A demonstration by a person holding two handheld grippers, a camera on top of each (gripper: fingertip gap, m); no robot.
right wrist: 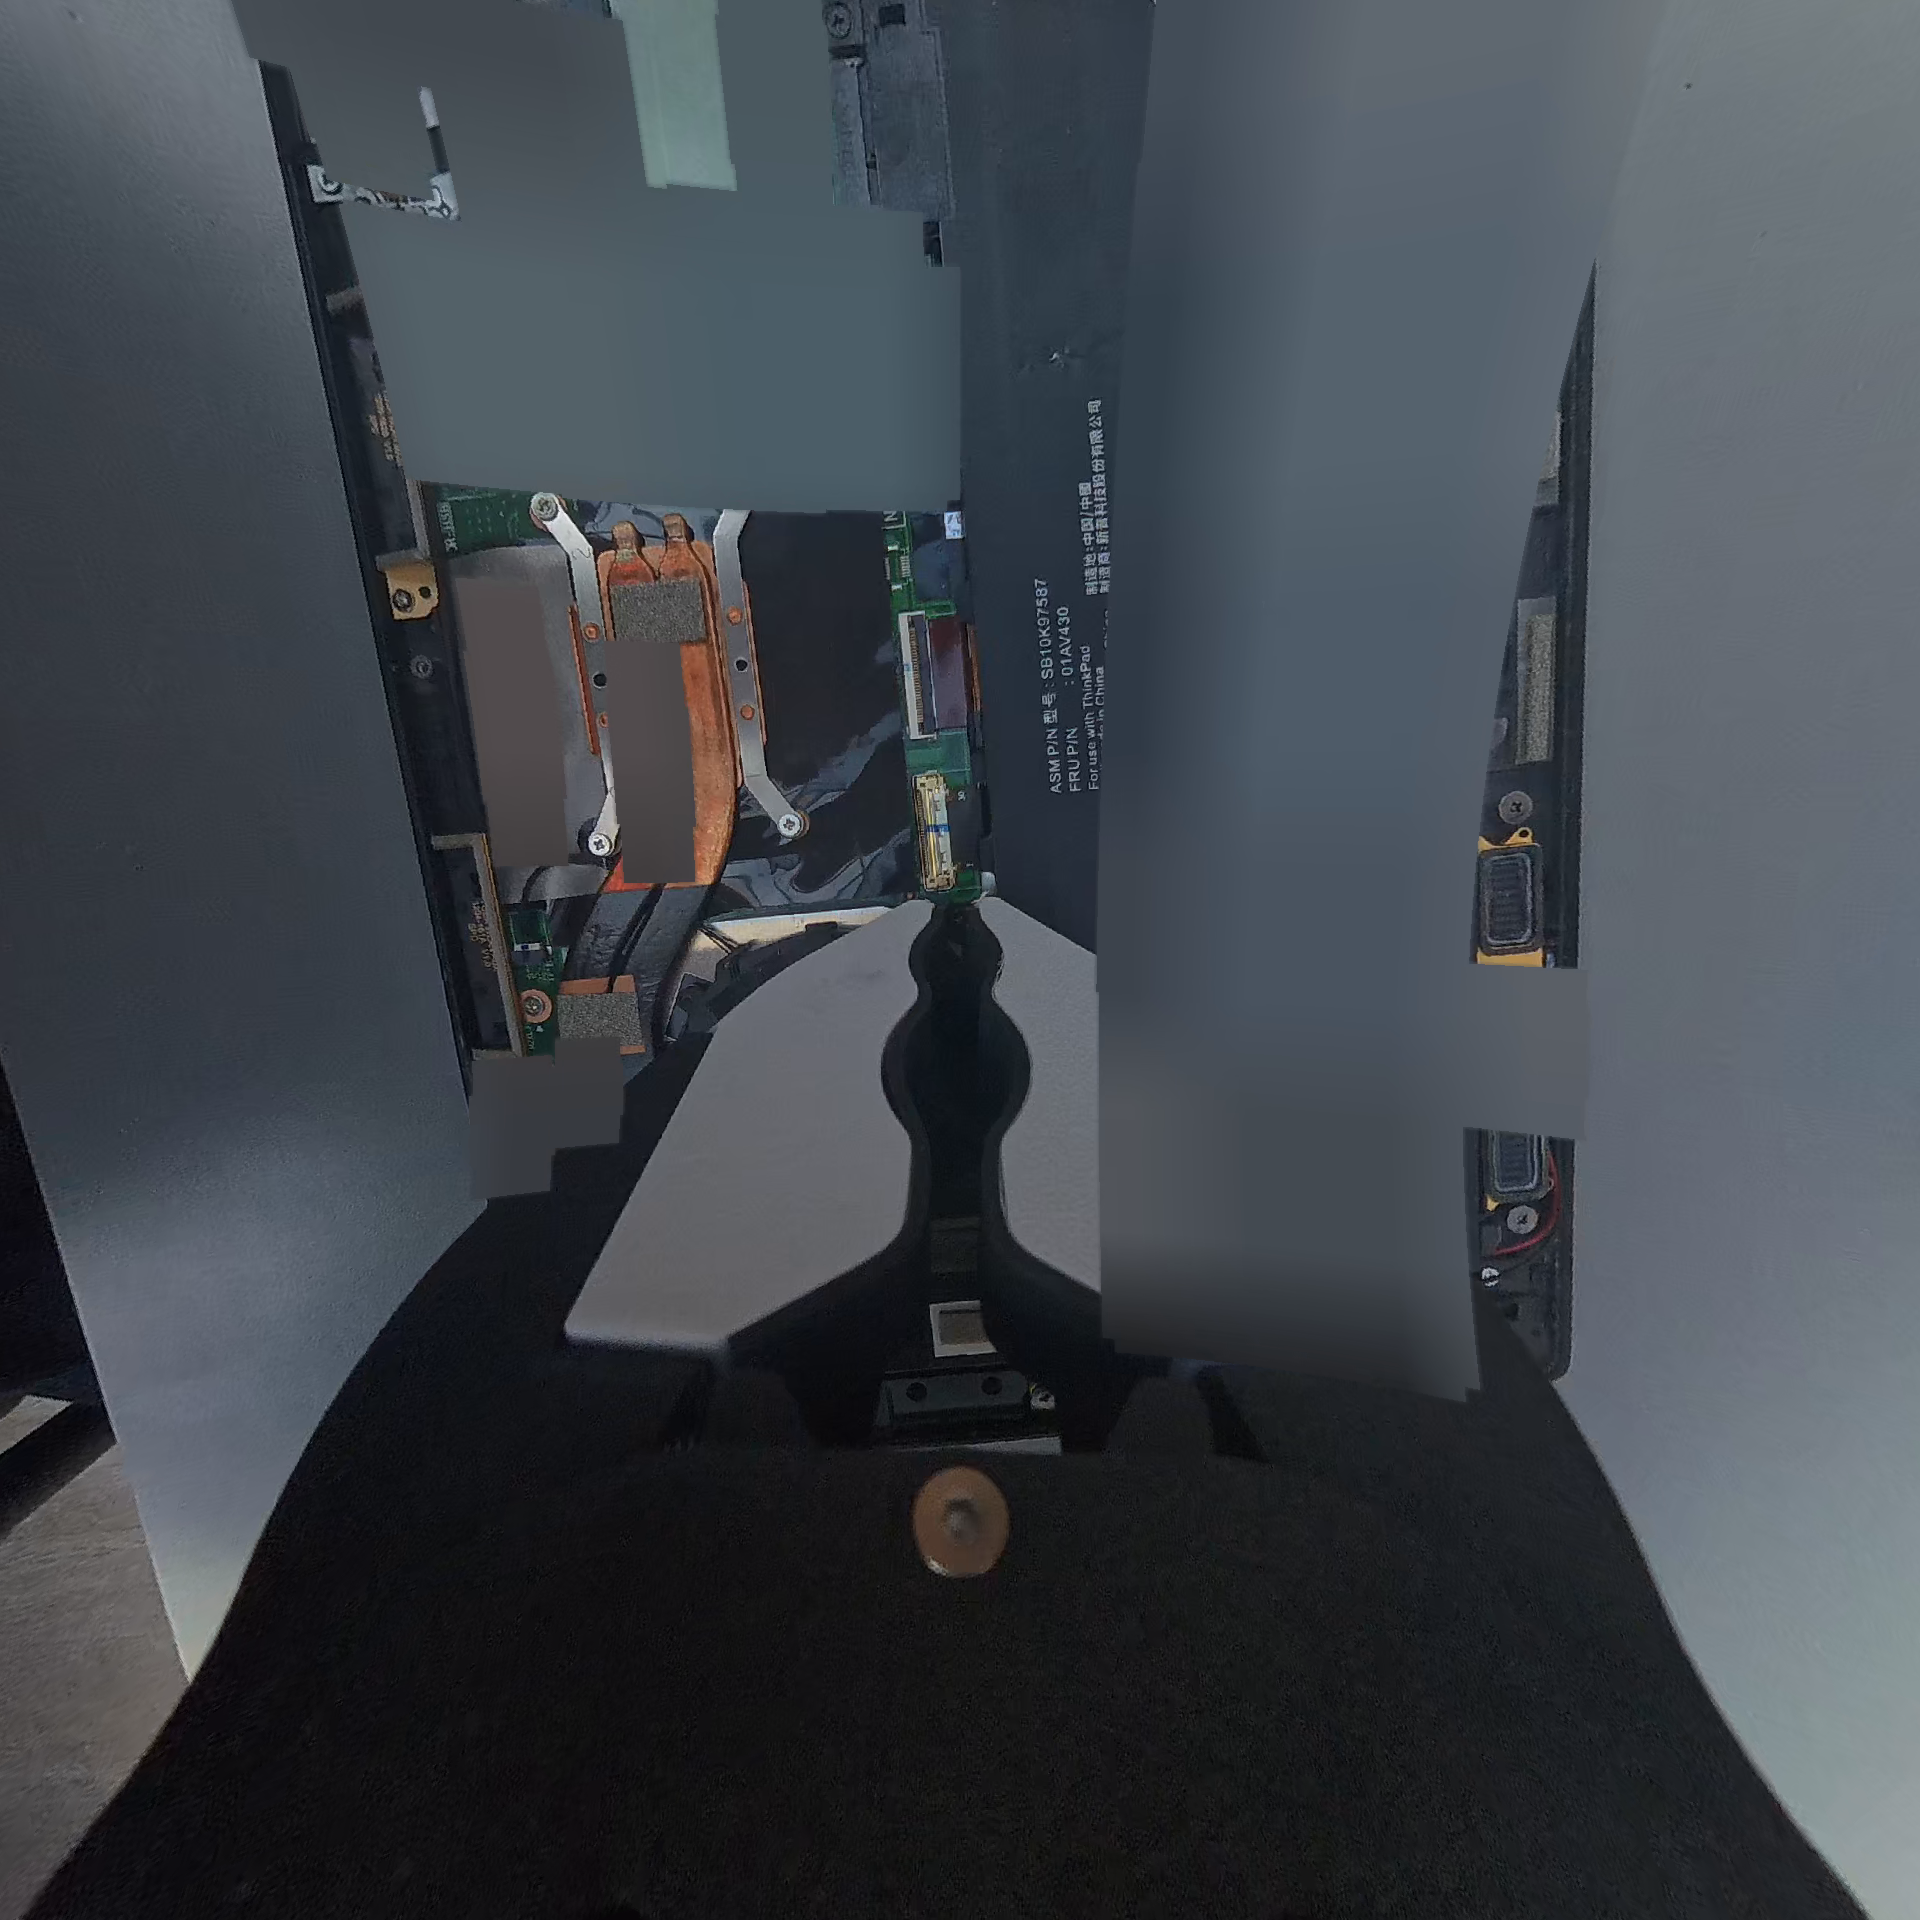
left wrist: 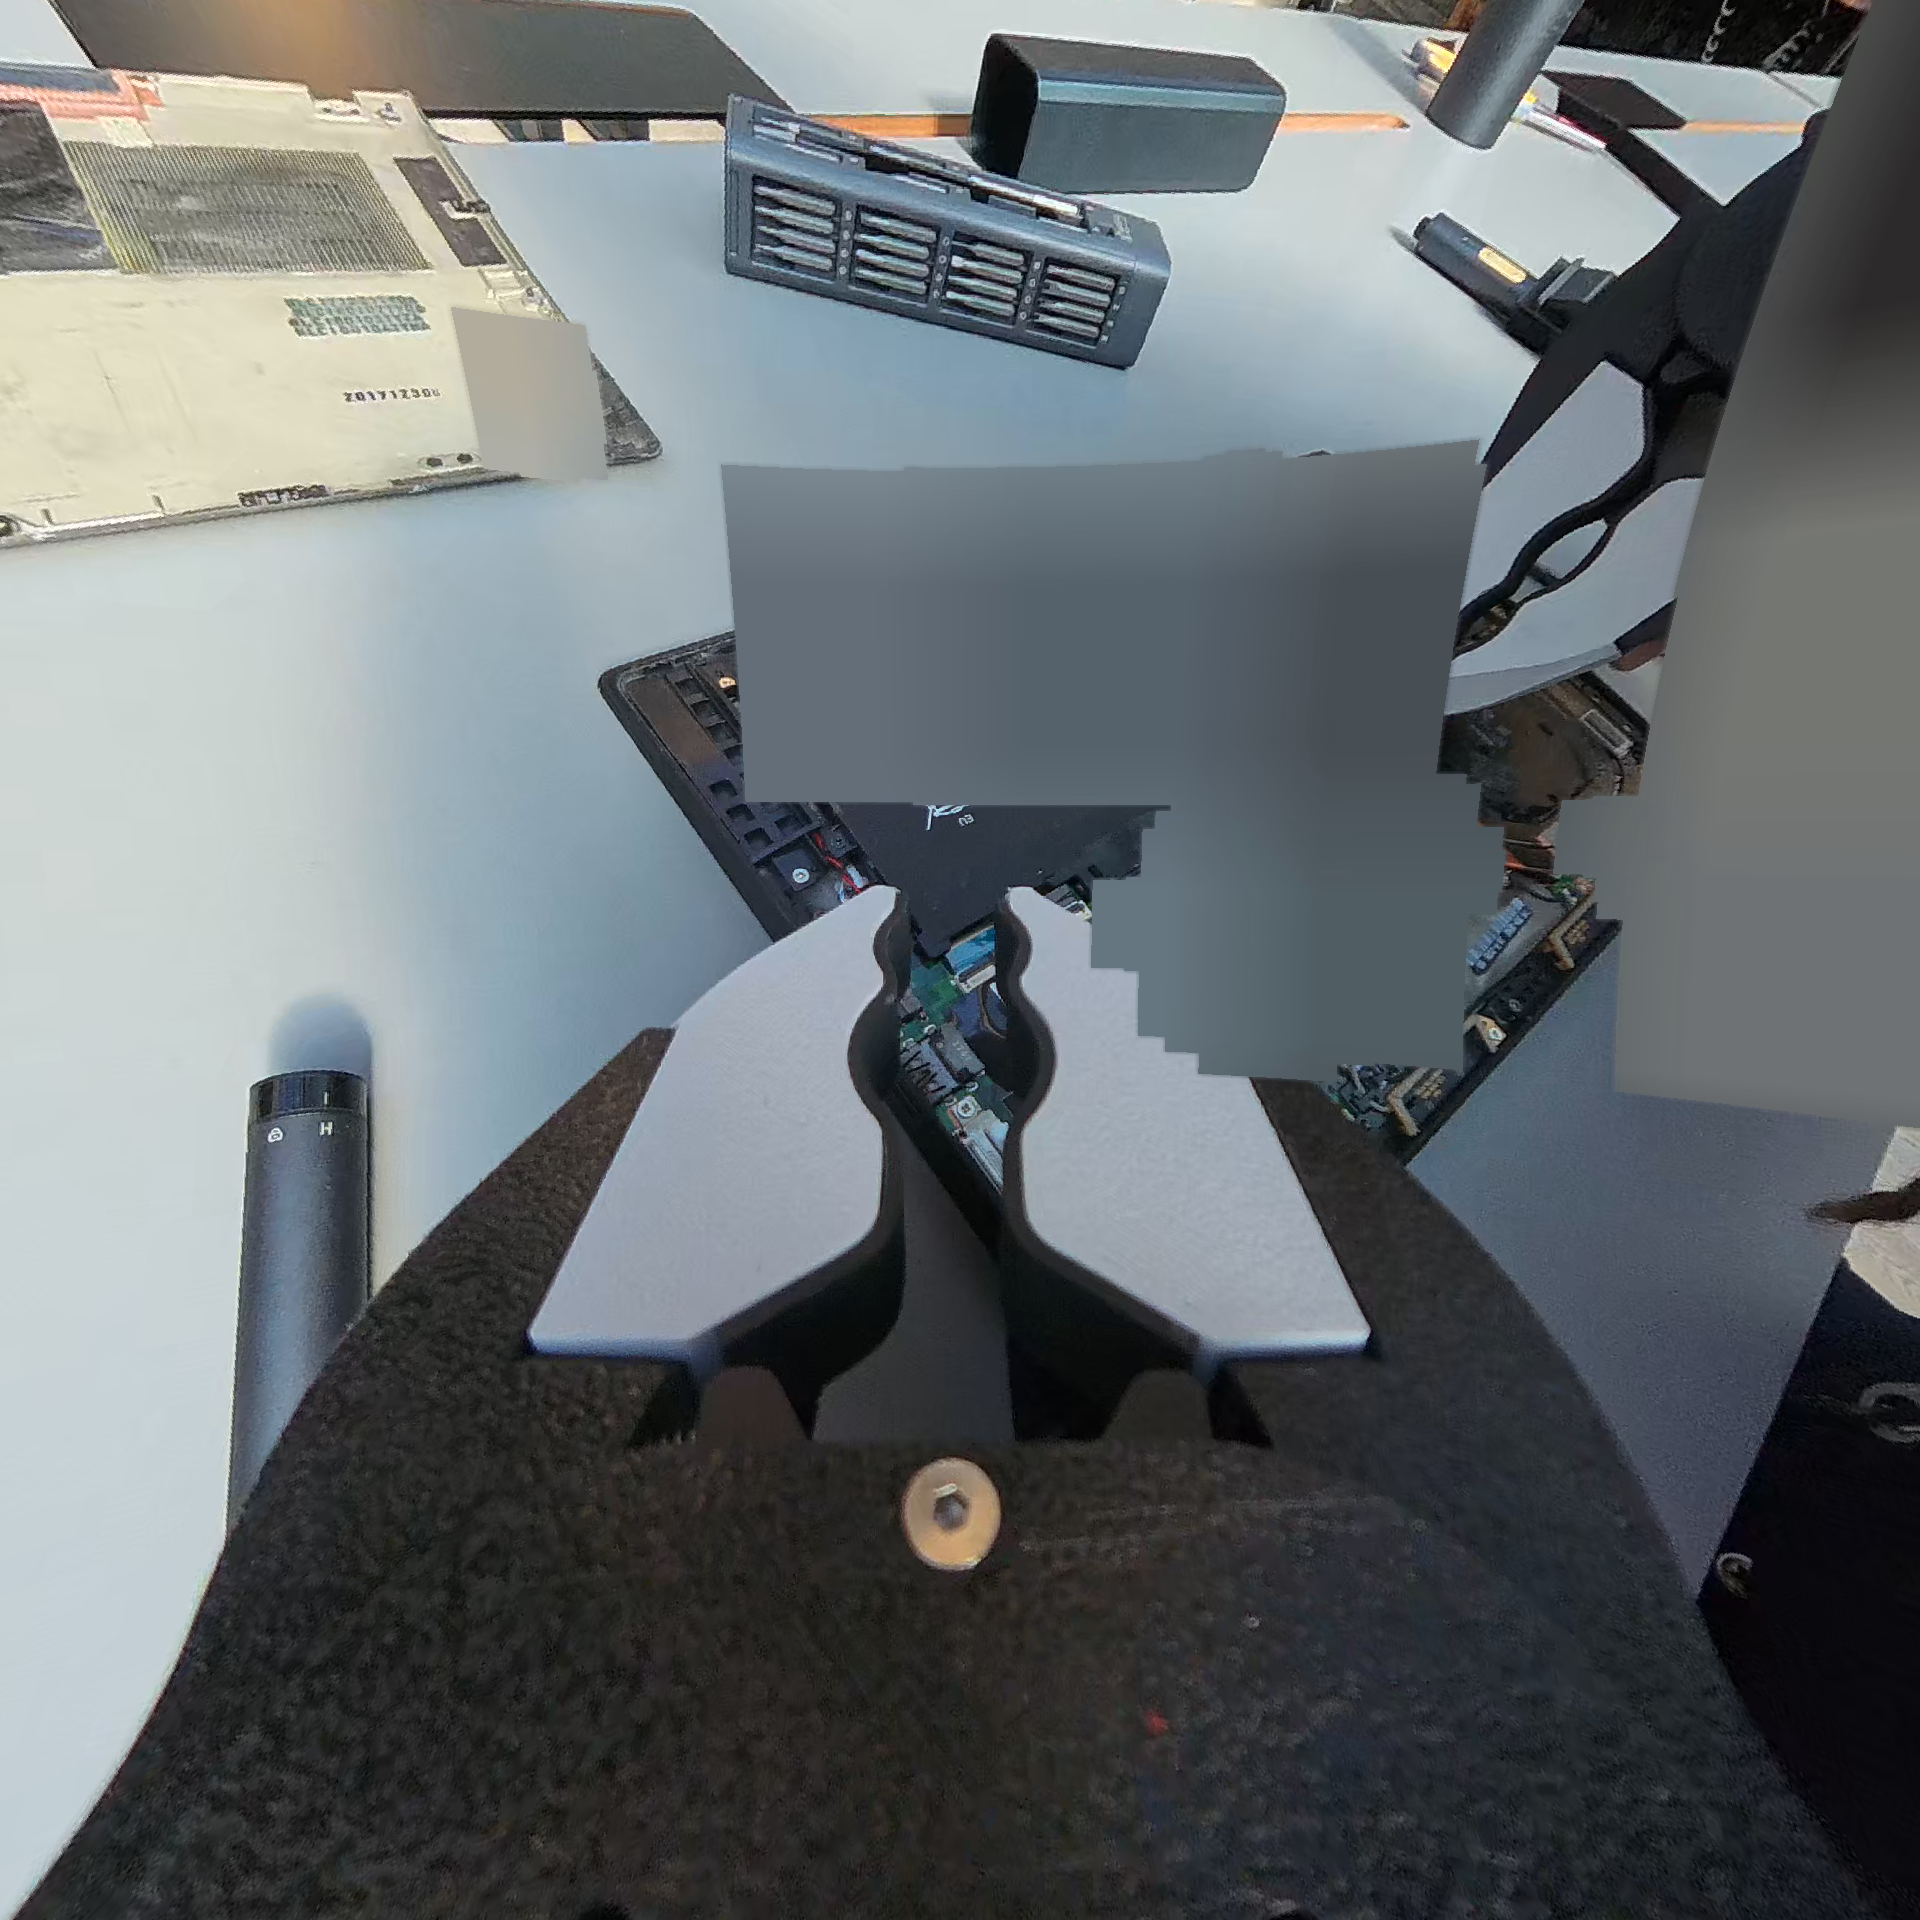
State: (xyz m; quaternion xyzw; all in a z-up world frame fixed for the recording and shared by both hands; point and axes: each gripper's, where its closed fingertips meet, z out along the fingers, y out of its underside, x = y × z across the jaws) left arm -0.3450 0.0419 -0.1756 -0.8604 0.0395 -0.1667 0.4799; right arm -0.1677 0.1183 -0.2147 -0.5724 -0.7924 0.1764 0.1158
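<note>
An open black laptop (left wrist: 717, 790) lies on the white table with its boards bare. My left gripper (left wrist: 951, 909) is shut on the near corner of a flat black battery (left wrist: 971, 847), which sits between its fingertips above the green boards. My right gripper (right wrist: 954, 906) looks straight down into the laptop. Its tips are together at the battery's (right wrist: 1039, 416) left edge, next to a small gold connector (right wrist: 932, 831). The copper heat pipe (right wrist: 707, 727) lies to its left. The right gripper also shows in the left wrist view (left wrist: 1558, 540) at the far right, above the laptop.
The laptop's removed silver bottom cover (left wrist: 239, 343) lies at the back left. A grey bit case (left wrist: 935, 260) and its lid (left wrist: 1132, 114) stand at the back. A dark cylindrical screwdriver (left wrist: 301, 1247) lies near left. A black box (left wrist: 1829, 1507) is at the right edge. Across from one pair of fingers to the other is roughly 20 cm. The right gripper is farther from the dark cylindrical screwdriver (left wrist: 301, 1247), some 30 cm, than the left, some 11 cm.
</note>
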